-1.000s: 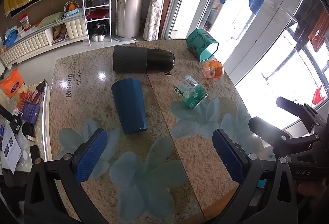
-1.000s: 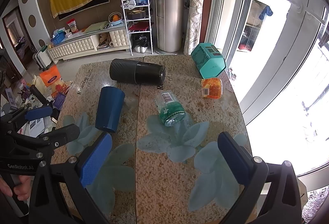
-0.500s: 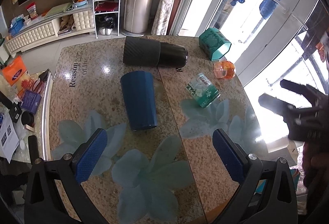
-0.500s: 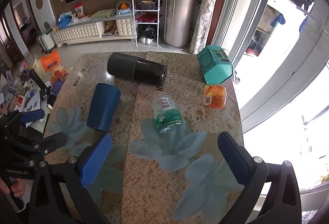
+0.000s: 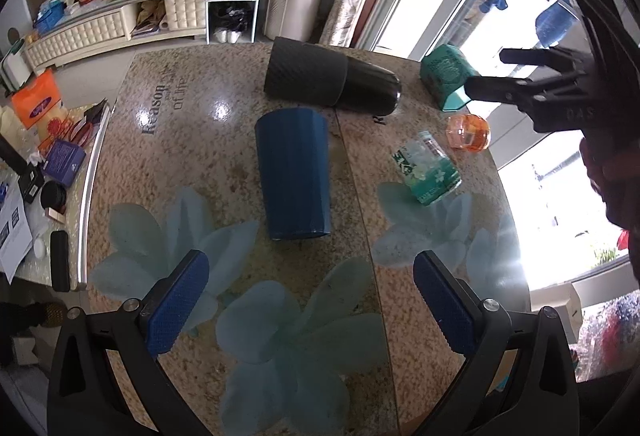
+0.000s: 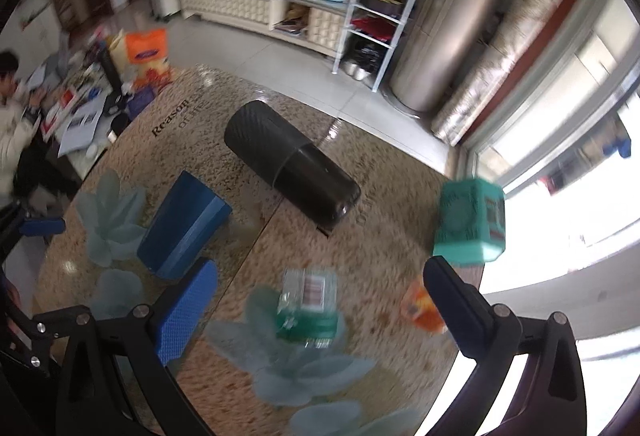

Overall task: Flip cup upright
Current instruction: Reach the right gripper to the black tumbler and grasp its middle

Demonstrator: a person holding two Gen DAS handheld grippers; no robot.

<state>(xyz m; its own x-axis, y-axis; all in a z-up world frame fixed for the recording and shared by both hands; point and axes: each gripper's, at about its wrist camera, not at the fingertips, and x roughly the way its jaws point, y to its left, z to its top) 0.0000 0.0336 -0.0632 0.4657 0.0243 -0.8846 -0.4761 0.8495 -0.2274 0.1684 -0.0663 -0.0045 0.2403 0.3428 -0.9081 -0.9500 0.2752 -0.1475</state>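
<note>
While blue cup point(image 5: 294, 172) lies sideways, left gripper point(image 5: 312, 302) spread wide

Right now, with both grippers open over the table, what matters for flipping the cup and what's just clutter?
For the job:
- blue cup, lying on its side
- left gripper, open
- right gripper, open

Lying about:
- black tumbler
- green bottle
- orange container
- teal box

Daylight floods in from the blown-out windows point(image 5: 552, 196), glaring off the glossy counter point(image 5: 224, 112). The right wrist view is motion-blurred; fisheye edges bend and darken.
</note>
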